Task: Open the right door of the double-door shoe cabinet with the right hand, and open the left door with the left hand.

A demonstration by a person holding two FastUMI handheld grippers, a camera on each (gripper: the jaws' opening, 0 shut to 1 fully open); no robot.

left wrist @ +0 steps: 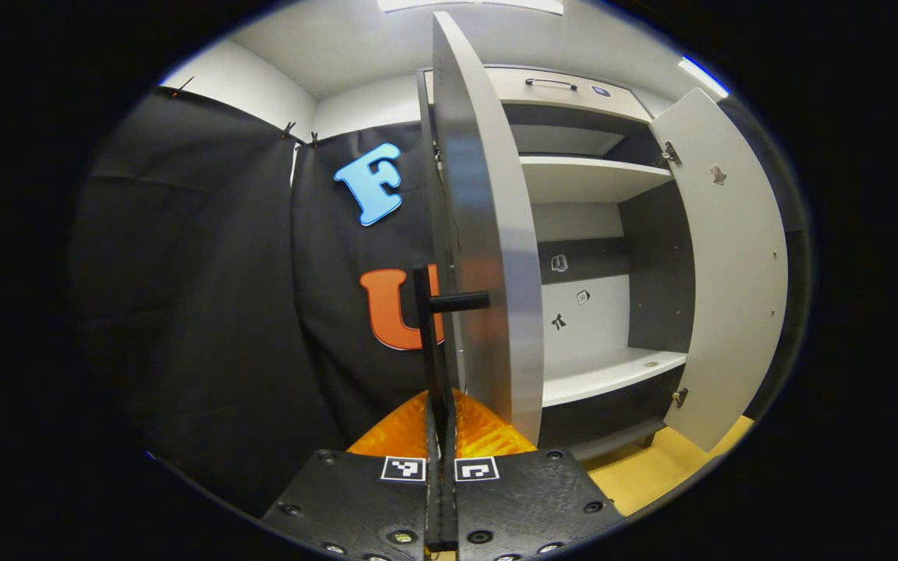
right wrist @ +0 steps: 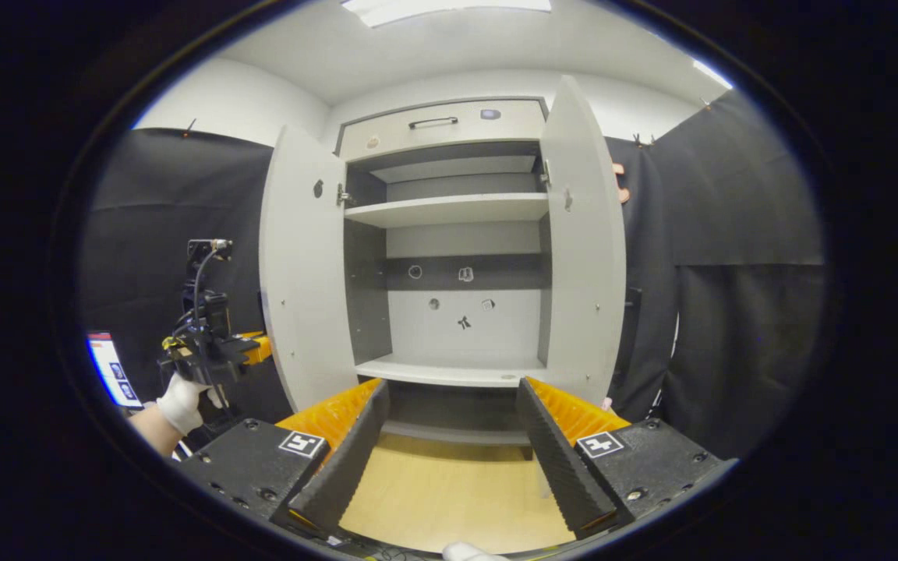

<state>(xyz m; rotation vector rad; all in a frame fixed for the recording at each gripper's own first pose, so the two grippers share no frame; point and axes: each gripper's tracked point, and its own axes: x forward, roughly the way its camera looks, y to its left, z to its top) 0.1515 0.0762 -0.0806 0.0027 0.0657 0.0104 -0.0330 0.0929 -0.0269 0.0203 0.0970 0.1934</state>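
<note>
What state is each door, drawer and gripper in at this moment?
Left door: swung open.
Right door: swung open.
Top drawer: closed.
Left gripper: shut on the left door handle.
Right gripper: open, holding nothing, facing the cabinet interior.
Shelves: bare.

We note pale grey doors, dark grey cabinet walls, black handle, orange-and-black grippers, white glove, tan floor.
</note>
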